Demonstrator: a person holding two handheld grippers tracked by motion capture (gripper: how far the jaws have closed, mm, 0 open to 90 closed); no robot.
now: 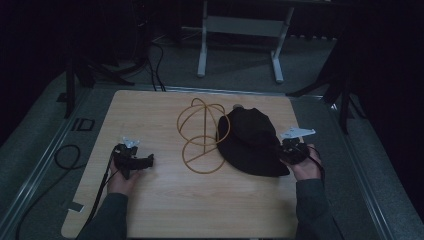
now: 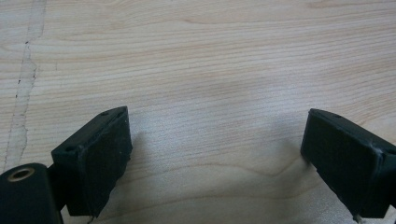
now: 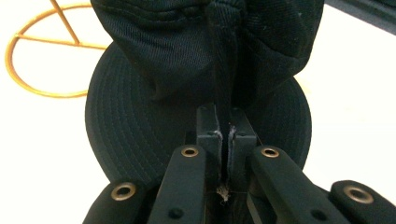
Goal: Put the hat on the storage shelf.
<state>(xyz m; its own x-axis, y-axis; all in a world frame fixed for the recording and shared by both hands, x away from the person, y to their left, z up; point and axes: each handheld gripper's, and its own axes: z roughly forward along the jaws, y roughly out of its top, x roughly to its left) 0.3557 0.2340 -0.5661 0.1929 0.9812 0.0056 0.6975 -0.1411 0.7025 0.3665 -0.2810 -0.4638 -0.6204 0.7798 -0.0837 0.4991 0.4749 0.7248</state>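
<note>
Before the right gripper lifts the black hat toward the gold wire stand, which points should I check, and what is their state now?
1. Right gripper closed on the black hat: ok, a fold of fabric is pinched between its jaws.
2. Left gripper free: ok, jaws open over bare wooden table.
3. Gold wire stand upright: ok.
4. Hat free of the stand: cannot tell, its edge overlaps the wire in the high view.
5. Grip deep enough to carry the hat: cannot tell, just a thin fold is held.
</note>
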